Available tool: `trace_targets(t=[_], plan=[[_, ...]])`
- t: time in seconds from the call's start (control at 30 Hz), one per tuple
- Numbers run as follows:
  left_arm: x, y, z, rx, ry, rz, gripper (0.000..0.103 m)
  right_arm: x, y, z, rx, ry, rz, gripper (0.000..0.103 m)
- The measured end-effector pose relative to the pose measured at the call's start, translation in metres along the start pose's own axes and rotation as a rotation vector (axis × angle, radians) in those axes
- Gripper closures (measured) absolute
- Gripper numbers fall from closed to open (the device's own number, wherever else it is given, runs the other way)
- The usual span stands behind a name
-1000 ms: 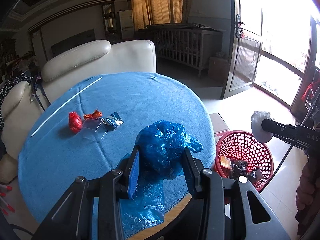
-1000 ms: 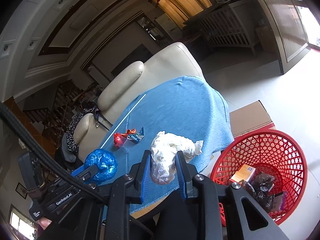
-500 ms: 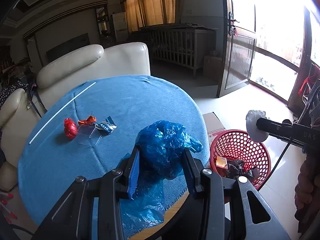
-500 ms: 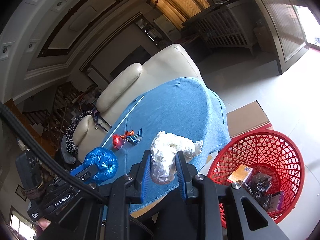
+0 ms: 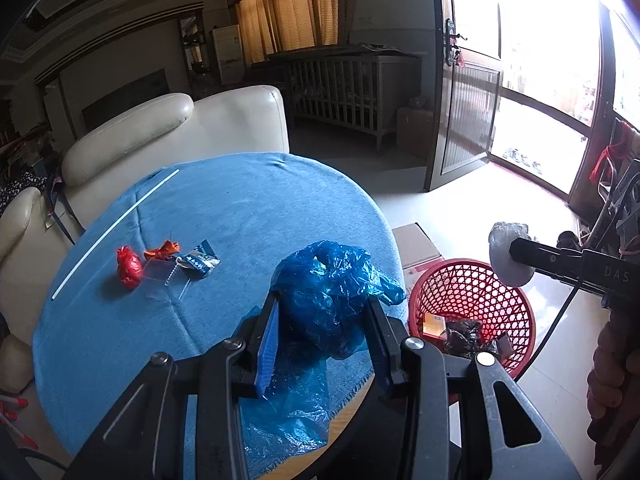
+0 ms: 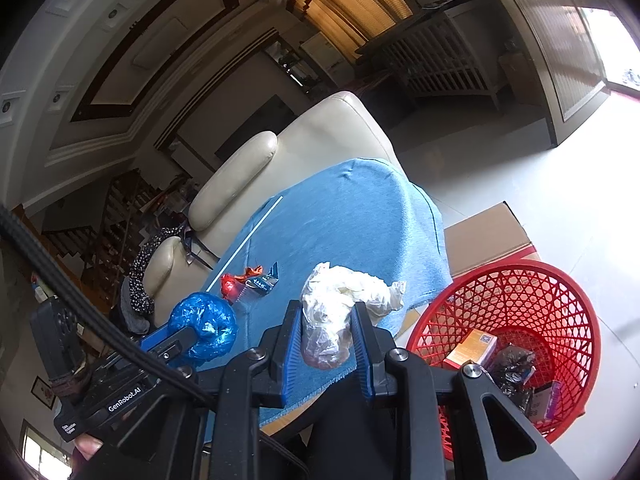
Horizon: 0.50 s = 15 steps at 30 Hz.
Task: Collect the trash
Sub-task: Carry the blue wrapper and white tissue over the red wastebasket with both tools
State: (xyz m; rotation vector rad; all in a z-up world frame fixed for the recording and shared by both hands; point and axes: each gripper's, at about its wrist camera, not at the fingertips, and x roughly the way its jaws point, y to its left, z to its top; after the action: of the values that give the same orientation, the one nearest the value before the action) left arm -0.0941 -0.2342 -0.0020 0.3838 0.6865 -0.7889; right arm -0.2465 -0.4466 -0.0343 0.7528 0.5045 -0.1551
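blue bag: crumpled blue plastic bag (image 5: 326, 300) pinched between the left gripper (image 5: 322, 316) fingers, which are closed in on it from both sides; a loose tail hangs down past the near table edge; so it's held up over that edge

white bag: scrunched whitish plastic bag (image 6: 340, 300) clamped in the right gripper (image 6: 326, 332), fingers snug against it; it sits over the table's near edge just left of the basket; something brownish may be inside it, hard to tell

basket: red mesh basket (image 6: 560, 300) on the floor right beside the table; a small orange box (image 6: 472, 346) and some dark wrappers (image 6: 512, 364) lie in the bottom

still on the table: a red wrapper ball (image 5: 129, 267), an orange scrap (image 5: 162, 249) and a dark foil packet (image 5: 199, 261) bunched together, well apart from both grippers; a thin white stick (image 5: 116, 228) lies further back

table: round, covered in a blue cloth (image 5: 240, 208); cream sofa (image 5: 180, 132) right behind it; flat cardboard (image 6: 488, 236) on the floor by the basket
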Motion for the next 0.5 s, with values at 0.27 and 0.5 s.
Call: trace_targets(t=[0.27, 0.5], plan=[[0.003, -0.016, 0.010, 0.042, -0.008, -0.022, 0.061, -0.008, -0.012, 0.003, 0.022, -0.017, -0.014, 0.076], [0.009, -0.031, 0.016, 0.073, -0.003, -0.052, 0.061, -0.020, -0.026, 0.006, 0.045, -0.046, -0.032, 0.076]])
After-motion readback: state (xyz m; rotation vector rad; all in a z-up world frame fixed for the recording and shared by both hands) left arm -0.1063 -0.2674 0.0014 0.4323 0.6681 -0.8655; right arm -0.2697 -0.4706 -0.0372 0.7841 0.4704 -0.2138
